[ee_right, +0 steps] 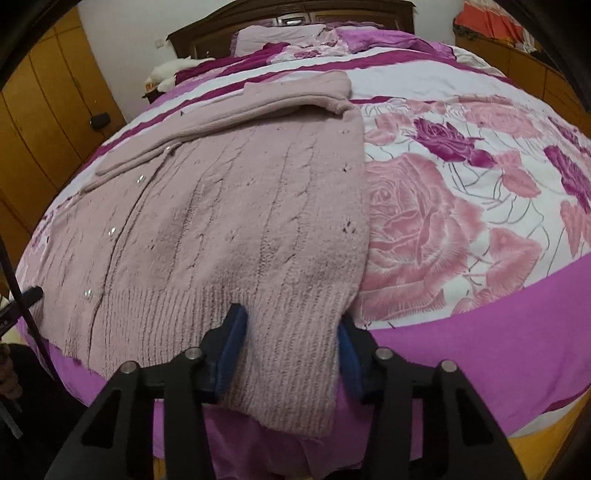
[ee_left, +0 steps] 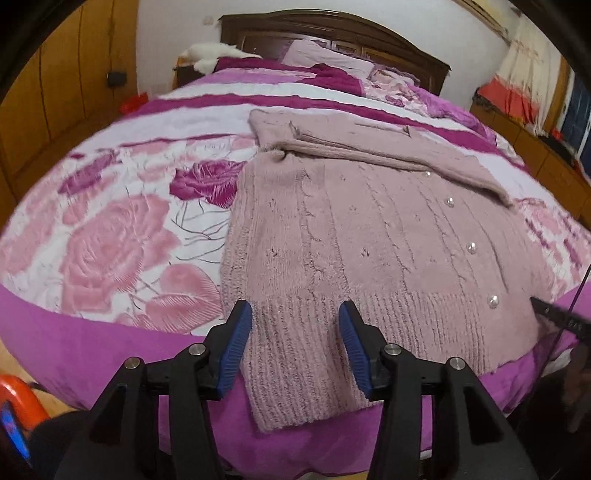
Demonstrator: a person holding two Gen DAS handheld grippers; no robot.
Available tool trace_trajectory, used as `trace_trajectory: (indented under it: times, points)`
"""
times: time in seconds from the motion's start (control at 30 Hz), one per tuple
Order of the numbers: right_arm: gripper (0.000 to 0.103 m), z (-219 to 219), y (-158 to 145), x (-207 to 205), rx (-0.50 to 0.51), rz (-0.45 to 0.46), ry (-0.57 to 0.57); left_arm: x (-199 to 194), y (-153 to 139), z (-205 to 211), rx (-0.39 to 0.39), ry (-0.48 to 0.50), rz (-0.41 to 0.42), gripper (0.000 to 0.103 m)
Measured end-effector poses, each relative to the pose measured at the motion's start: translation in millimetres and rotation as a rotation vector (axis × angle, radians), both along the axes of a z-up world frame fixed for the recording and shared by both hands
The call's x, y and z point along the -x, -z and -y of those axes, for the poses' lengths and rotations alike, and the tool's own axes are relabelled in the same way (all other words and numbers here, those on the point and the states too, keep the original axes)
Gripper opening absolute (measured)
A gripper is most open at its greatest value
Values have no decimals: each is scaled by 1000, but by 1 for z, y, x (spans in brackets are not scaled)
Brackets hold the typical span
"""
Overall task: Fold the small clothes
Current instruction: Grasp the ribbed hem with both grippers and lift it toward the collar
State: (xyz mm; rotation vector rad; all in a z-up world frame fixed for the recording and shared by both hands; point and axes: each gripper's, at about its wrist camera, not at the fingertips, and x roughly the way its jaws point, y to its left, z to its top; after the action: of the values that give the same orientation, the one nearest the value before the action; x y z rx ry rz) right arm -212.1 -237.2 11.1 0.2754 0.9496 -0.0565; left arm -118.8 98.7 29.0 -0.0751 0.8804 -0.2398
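Note:
A dusty-pink knitted cardigan [ee_left: 369, 229] with pearl buttons lies flat on the bed, its sleeves folded across the chest, its ribbed hem hanging over the near edge. It also shows in the right wrist view [ee_right: 221, 206]. My left gripper [ee_left: 293, 314] is open, its blue pads either side of the hem's left corner. My right gripper [ee_right: 291, 321] is open, its pads either side of the hem's right corner. Neither pair of pads presses the cloth.
The bed carries a pink and purple rose-print cover [ee_left: 110, 236], with pillows [ee_left: 325, 55] by a dark wooden headboard [ee_left: 332, 26]. Wooden wardrobes [ee_left: 55, 92] stand at the left. A white plush thing [ee_left: 210, 53] lies near the headboard.

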Motion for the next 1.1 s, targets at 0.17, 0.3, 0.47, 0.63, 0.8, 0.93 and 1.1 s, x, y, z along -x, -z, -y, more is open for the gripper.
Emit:
trace_trajectory:
  times: [0.17, 0.3, 0.47, 0.63, 0.8, 0.93, 1.1]
  points:
    - [63, -2, 4, 2, 10, 54, -8, 1, -4, -28, 141, -75, -6, 35]
    - [91, -15, 6, -6, 8, 33, -71, 6, -6, -50, 202, -138, 18, 51]
    - [98, -26, 6, -5, 40, 42, -73, 3, 19, -40, 178, -70, -71, 51]
    - [73, -18, 7, 7, 21, 84, -14, 6, 24, -25, 103, -108, -55, 51]
    - [22, -4, 6, 23, -91, 126, 14, 19, 20, -29, 192, -115, -85, 0]
    - [16, 1, 2, 30, -138, 155, 14, 28, 10, -35, 312, -63, -46, 0]
    - [16, 23, 16, 26, -327, 123, 79, 26, 11, -35, 299, -78, -11, 0]
